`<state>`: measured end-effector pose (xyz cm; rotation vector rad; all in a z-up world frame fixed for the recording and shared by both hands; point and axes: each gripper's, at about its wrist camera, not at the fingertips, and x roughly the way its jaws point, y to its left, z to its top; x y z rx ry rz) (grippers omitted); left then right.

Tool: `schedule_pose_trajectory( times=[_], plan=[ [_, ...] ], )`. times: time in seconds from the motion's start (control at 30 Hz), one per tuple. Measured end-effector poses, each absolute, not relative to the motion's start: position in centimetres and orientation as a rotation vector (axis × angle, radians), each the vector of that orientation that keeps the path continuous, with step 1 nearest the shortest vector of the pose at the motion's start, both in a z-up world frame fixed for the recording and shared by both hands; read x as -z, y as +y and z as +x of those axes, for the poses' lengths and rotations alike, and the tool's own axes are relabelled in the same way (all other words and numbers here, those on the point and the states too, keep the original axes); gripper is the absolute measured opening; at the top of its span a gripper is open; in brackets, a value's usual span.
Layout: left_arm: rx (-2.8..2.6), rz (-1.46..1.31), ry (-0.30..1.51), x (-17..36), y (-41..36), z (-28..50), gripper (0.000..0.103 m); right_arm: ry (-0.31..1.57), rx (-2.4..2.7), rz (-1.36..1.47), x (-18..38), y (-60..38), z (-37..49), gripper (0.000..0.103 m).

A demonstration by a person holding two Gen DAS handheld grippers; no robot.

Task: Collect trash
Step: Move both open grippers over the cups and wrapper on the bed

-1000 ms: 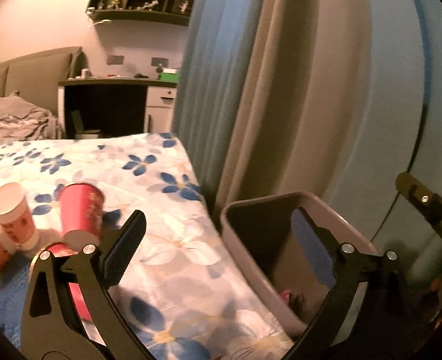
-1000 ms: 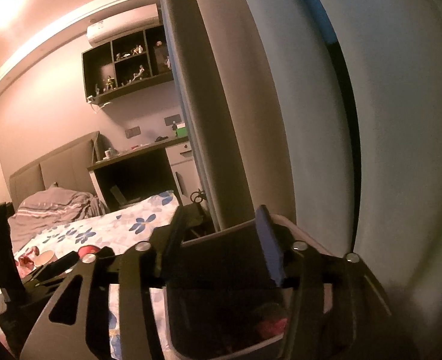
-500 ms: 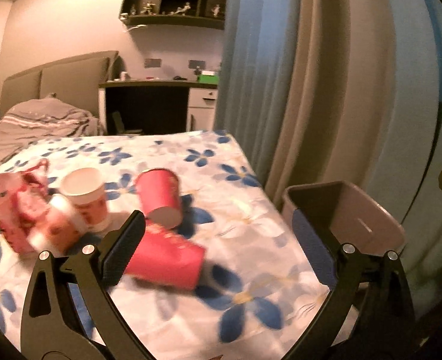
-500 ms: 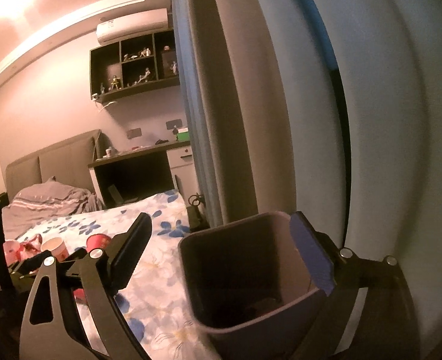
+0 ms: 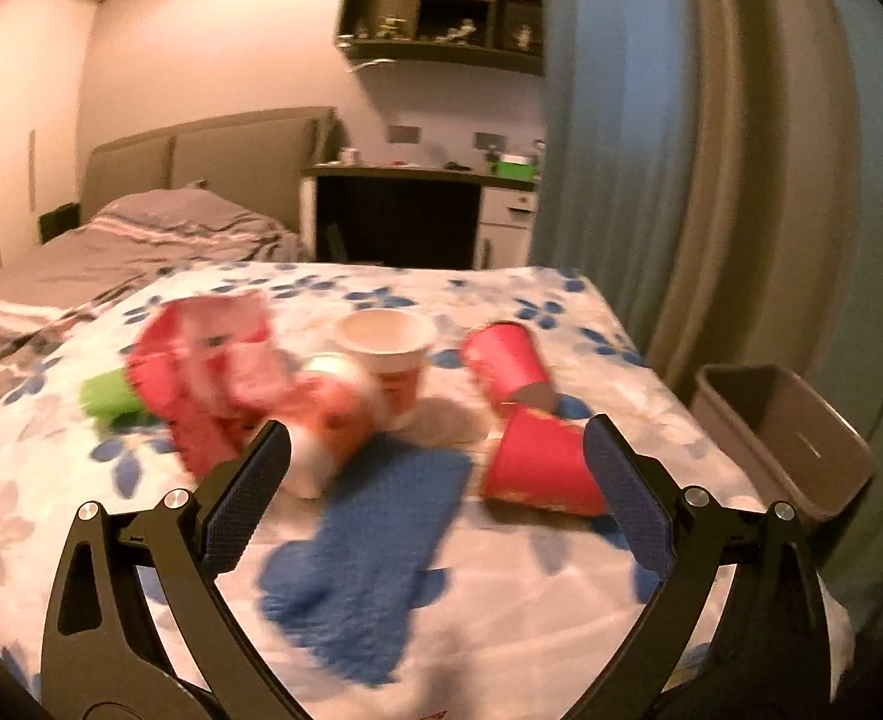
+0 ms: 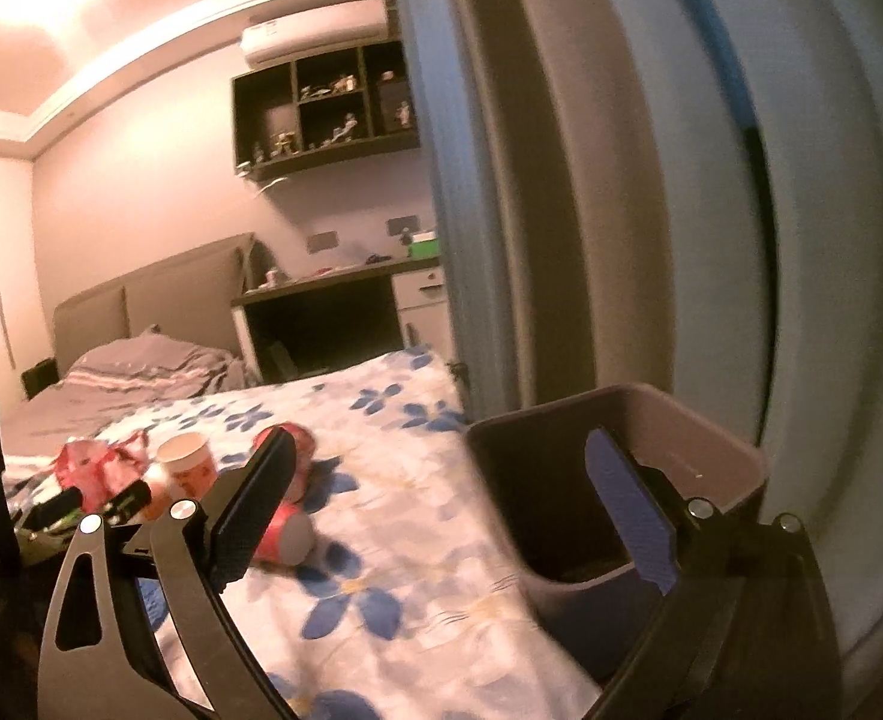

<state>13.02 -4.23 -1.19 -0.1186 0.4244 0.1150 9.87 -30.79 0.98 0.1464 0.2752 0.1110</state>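
1. The left gripper (image 5: 435,480) is standing wide apart with nothing between its blue-padded fingers (image 5: 249,498), hanging over the flowered bedspread (image 5: 501,600).
2. Just ahead of its right finger, a red paper cup (image 5: 540,468) is lying on its side on the spread; a second red cup (image 5: 507,363) is lying just beyond that one.
3. Ahead of its left finger, a white cup (image 5: 390,354) is standing upright, with a blurred pink-and-white cup (image 5: 333,420) tipped against it and a crumpled red wrapper (image 5: 207,372) and a green scrap (image 5: 105,399) further left.
4. The trash bin (image 5: 783,426) is sitting off to the right, beside the bed edge and the curtain (image 5: 711,180).
5. The right gripper (image 6: 441,492) is also gaping wide and holding nothing; the bin (image 6: 699,420) is showing behind its right finger, and the cups are lying beyond its left finger.
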Motion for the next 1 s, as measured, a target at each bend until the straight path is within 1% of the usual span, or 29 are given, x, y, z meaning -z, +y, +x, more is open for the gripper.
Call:
schedule_pose_trajectory(
  times=[0.57,0.93,1.0],
  plan=[
    [-0.276,-0.204,0.409,1.4,5.5,10.3,0.096,0.345,-0.26,0.066,0.1,-21.7,10.1,0.093],
    [-0.237,-0.178,0.43,1.2,8.9,13.6,0.096,0.389,-0.313,0.043,1.1,-17.3,11.6,0.093],
    [-0.221,-0.177,0.437,1.3,9.4,14.6,0.092,0.394,-0.32,0.038,1.3,-16.6,11.9,0.093]
  ],
)
